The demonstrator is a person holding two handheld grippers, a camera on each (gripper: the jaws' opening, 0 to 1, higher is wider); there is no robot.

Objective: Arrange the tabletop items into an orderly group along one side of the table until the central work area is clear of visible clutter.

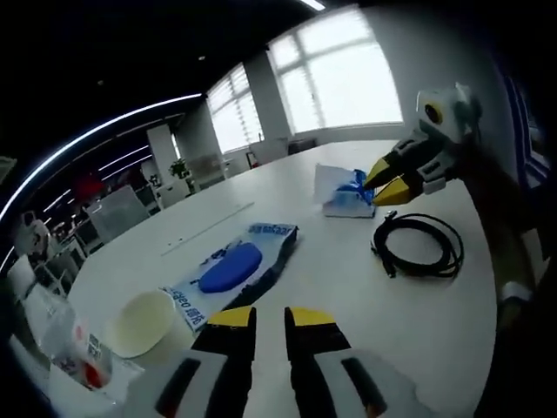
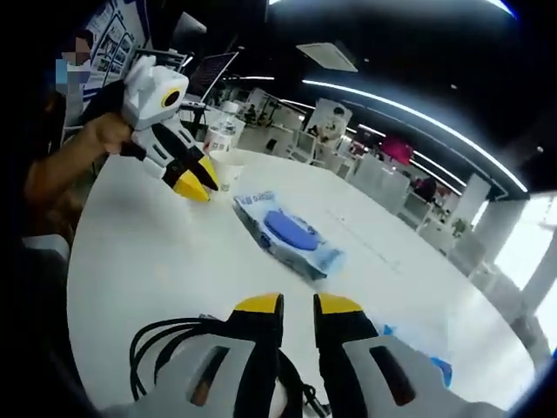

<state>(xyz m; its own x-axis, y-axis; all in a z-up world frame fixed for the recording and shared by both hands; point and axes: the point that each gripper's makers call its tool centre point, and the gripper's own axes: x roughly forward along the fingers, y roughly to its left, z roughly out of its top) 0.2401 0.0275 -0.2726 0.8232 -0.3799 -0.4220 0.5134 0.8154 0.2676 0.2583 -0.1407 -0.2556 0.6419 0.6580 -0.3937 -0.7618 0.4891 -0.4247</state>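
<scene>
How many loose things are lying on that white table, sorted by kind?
Blue-and-white packets: 2 (flat packet, tissue-like pack)
Black cable coil: 1
Pale bowl: 1
Clear plastic bag: 1
Total: 5

Table (image 1: 348, 287) smooth, matt white; blue packet (image 1: 233, 268) glossy plastic film; cable (image 1: 419, 246) matt black rubber; bowl (image 1: 139, 323) matt cream.

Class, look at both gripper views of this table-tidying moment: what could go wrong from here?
1. The coiled black cable is loose; pulling one loop with the right gripper may uncoil it across the table.
2. The paper cup beside the left gripper looks light and could tip if nudged.
</scene>
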